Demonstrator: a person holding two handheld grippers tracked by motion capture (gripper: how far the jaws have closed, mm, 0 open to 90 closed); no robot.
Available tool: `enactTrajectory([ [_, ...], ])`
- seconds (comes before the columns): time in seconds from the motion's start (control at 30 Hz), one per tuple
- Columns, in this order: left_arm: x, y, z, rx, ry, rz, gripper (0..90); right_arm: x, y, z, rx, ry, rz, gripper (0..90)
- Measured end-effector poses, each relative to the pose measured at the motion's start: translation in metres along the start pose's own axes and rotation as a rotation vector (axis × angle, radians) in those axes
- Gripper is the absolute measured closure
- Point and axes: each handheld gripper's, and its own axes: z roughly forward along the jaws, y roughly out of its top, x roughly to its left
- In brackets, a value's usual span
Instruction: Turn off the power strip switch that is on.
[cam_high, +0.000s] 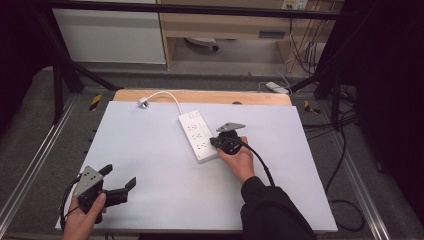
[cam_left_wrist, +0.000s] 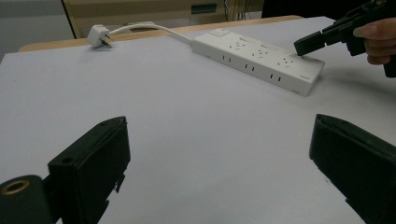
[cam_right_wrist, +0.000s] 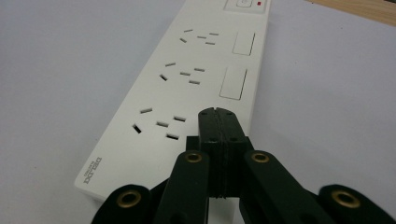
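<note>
White power strip (cam_high: 198, 136) lying flat near the middle of the white counter (cam_high: 150, 165), its cord running to the far edge. Right hand-held gripper (cam_high: 216, 142), jaws pressed together and empty, tips over the strip's near end. Left hand-held gripper (cam_high: 120, 181), jaws spread wide, at the near left, well apart

The power strip (cam_high: 198, 135) is white, with a white cable and plug (cam_high: 143, 103) and a red switch light. The worktop (cam_high: 150, 150) is pale grey-white; both hand-held grippers are black.
</note>
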Motion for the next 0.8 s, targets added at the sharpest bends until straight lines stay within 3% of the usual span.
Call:
enactTrajectory([
  [0.8,-0.0001,0.0000,0.0001,-0.001,-0.003,-0.002,5.0,0.0012,-0.0034,0.0007,-0.025,0.005,-0.009,90.0],
])
